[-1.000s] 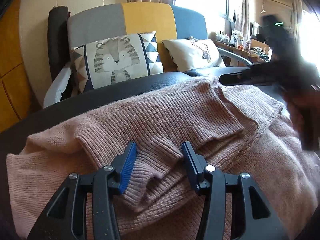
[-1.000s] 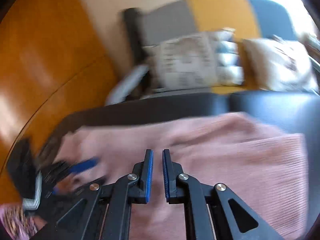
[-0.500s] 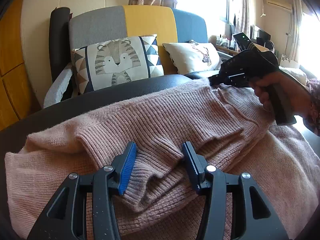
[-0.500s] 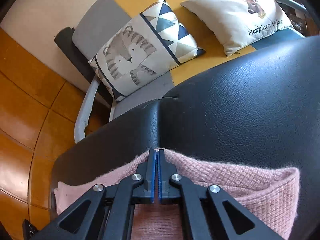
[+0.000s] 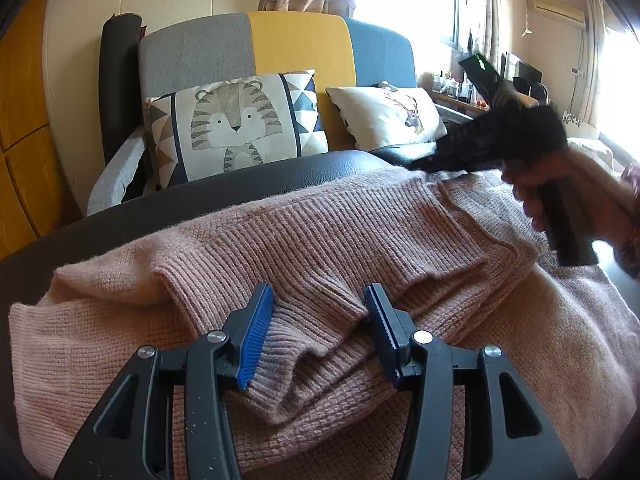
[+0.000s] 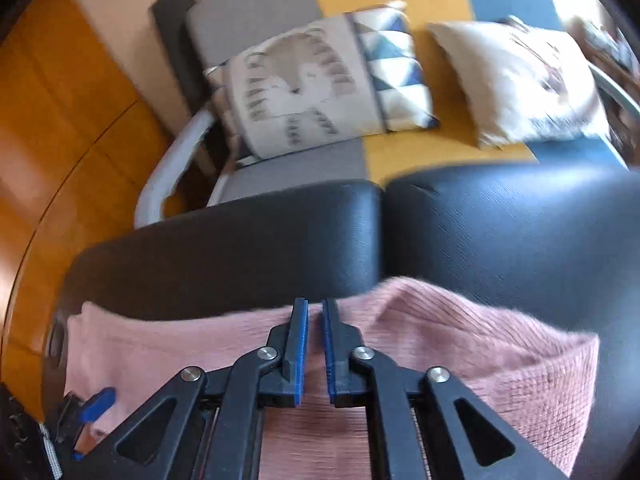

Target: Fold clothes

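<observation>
A pink knitted sweater [image 5: 320, 240] lies partly folded on a black leather surface [image 5: 180, 208]. My left gripper [image 5: 318, 330] is open, its blue-padded jaws on either side of a ribbed cuff fold at the sweater's near edge. My right gripper [image 6: 315, 344] hovers over the sweater's far edge [image 6: 460, 332], jaws almost together with a narrow gap and nothing between them. It also shows in the left wrist view [image 5: 500, 140], held by a hand, blurred, above the sweater's far right part.
A sofa [image 5: 280, 48] in grey, yellow and blue stands behind the black surface, with a tiger cushion [image 5: 236, 124] and a deer cushion [image 5: 392, 112]. Orange wood panels [image 6: 60, 120] are at left. A cluttered shelf [image 5: 480, 88] and a bright window are at far right.
My right gripper has let go of the sweater's far edge, opened slightly and lifted back. My left gripper has stayed open around the cuff fold.
</observation>
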`<state>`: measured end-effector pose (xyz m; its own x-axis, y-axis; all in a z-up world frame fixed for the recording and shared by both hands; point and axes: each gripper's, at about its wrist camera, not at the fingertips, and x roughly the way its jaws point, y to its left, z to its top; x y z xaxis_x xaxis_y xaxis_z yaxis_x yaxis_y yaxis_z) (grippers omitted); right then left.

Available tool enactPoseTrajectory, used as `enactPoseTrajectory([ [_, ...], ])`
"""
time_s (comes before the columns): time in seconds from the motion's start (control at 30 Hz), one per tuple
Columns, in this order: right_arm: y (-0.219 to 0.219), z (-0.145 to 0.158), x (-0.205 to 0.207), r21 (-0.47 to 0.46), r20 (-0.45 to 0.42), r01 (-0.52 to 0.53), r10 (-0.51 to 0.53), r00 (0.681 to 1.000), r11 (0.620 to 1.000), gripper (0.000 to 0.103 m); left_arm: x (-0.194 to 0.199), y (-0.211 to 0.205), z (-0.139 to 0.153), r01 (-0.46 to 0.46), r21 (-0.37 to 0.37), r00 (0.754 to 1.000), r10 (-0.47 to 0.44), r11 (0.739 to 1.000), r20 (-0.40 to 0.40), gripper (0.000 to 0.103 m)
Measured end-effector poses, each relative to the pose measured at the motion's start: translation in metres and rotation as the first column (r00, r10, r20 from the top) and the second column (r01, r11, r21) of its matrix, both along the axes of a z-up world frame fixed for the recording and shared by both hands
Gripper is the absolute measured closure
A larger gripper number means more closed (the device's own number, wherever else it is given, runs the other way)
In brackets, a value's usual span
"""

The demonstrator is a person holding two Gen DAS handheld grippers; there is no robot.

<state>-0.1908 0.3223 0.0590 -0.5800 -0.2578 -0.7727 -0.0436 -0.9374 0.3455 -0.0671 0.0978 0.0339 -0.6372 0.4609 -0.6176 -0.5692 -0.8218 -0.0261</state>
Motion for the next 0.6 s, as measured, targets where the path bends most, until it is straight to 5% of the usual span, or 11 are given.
enactPoseTrajectory([
  [0.1,0.019,-0.007,0.007,-0.014,-0.003,0.072,-0.072,0.997,0.997,0.103,-0.002,-0.001,0.000,0.002,0.009,1.000,-0.002,1.000,0.003,0.051],
  [0.2,0.001,0.016,0.022,0.062,-0.066,0.050,-0.046,0.997,0.997,0.099,-0.003,-0.002,0.000,0.003,0.016,1.000,-0.003,1.000,0.007,0.051],
  [0.3,-0.032,0.045,0.052,0.047,-0.195,-0.075,0.083,0.977,0.996,0.095,-0.003,-0.002,0.000,0.004,0.020,1.000,-0.004,1.000,0.009,0.051],
  [0.4,-0.074,0.046,0.080,0.026,-0.195,-0.238,0.239,0.951,0.971,0.095,-0.002,-0.002,0.000,0.003,0.020,1.000,-0.004,1.000,0.011,0.051],
  [0.53,-0.108,0.019,0.102,0.218,-0.088,-0.297,0.321,0.943,0.930,0.095,-0.004,-0.002,0.001,0.004,0.029,1.000,-0.005,1.000,0.019,0.051],
  [0.6,-0.107,0.008,0.107,0.263,-0.132,-0.282,0.324,0.937,0.923,0.096,-0.005,-0.003,0.002,0.003,0.034,1.000,-0.003,0.999,0.024,0.051],
])
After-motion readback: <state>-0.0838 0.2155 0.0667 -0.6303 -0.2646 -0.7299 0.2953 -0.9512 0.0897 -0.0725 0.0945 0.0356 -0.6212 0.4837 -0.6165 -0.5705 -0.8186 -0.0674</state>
